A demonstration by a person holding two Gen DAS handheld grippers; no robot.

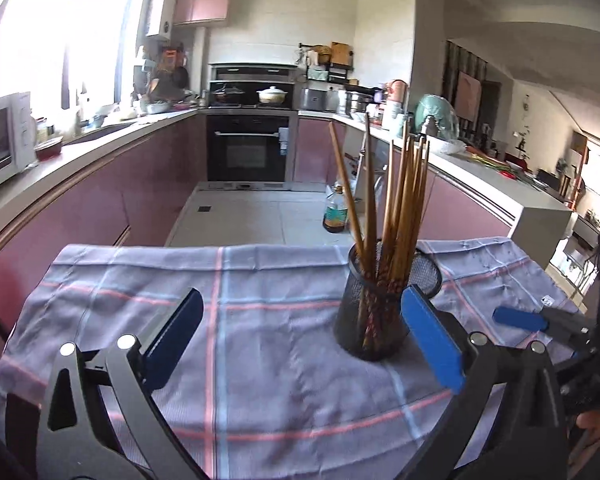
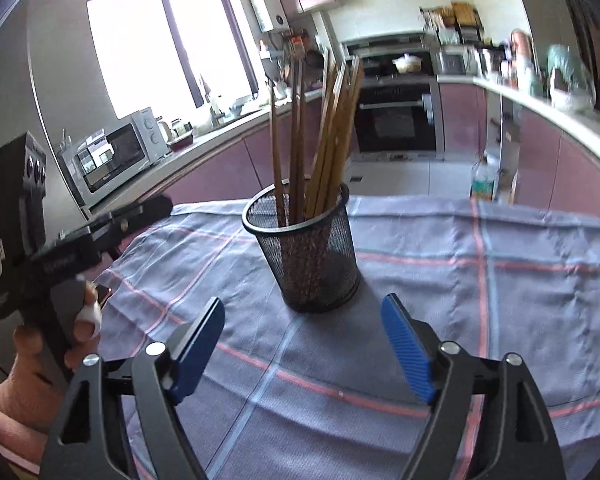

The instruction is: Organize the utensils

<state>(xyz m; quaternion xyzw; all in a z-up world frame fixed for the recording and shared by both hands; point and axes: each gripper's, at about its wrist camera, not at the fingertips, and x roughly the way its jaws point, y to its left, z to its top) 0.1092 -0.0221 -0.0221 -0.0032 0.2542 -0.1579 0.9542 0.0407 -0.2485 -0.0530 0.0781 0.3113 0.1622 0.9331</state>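
Left wrist: one mesh cup point(image 1: 374, 312), many chopsticks point(image 1: 400, 200), both tongs point(image 1: 300, 320) point(image 2: 304, 324) gaping empty.

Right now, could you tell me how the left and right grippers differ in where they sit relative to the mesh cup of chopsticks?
The left gripper sits off to one side, so the mesh cup shows beside its right finger; the right gripper faces the cup squarely, centred between its fingers. The left gripper's fingers are spread wider than the right's. Both are open, hold nothing, and hover over the plaid cloth short of the chopsticks.

No legible text, perhaps from blur.
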